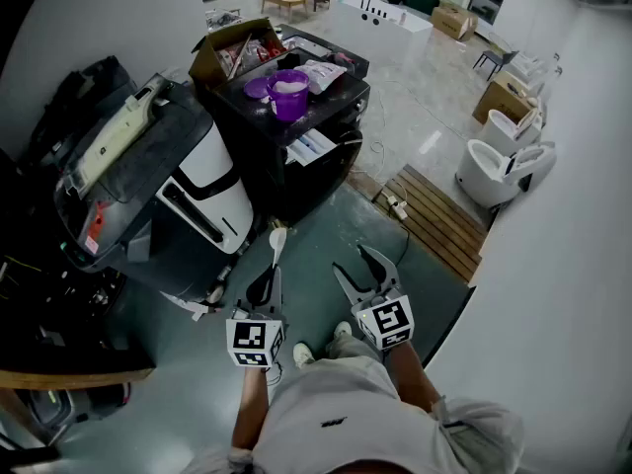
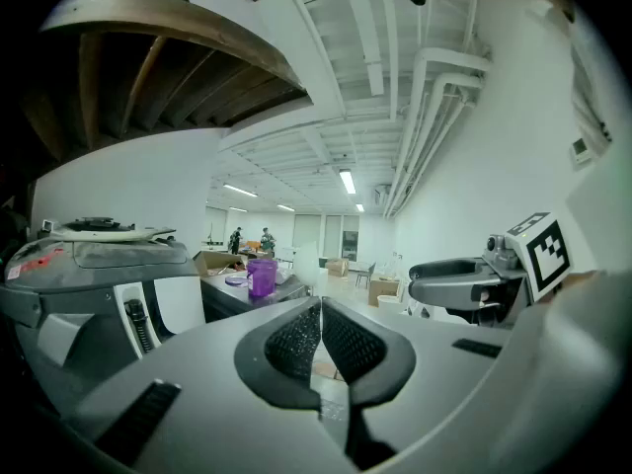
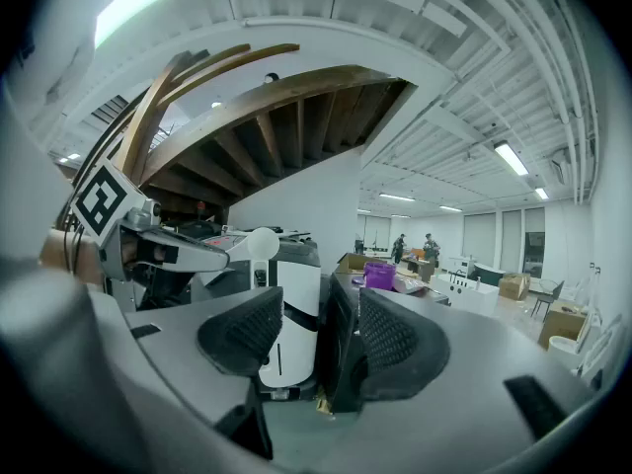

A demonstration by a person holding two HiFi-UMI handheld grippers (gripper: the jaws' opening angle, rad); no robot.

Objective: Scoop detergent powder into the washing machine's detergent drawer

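Note:
A black and white washing machine (image 1: 168, 186) stands at the left. I cannot make out its detergent drawer. A purple detergent tub (image 1: 288, 94) sits on the black cabinet (image 1: 296, 156) behind it, also in the left gripper view (image 2: 262, 276) and the right gripper view (image 3: 380, 275). My left gripper (image 1: 269, 276) is shut on the handle of a white spoon (image 1: 277, 237), whose bowl points at the machine's lower front corner. The spoon's round bowl (image 3: 262, 243) looks empty. My right gripper (image 1: 354, 263) hangs open beside it, over the floor, holding nothing.
An open cardboard box (image 1: 222, 52) with packets stands on the cabinet beside the tub. A wooden slatted platform (image 1: 434, 220) and white toilets (image 1: 499, 161) lie to the right. A white wall (image 1: 553, 294) closes the right side. The person's shoes (image 1: 306, 352) are below the grippers.

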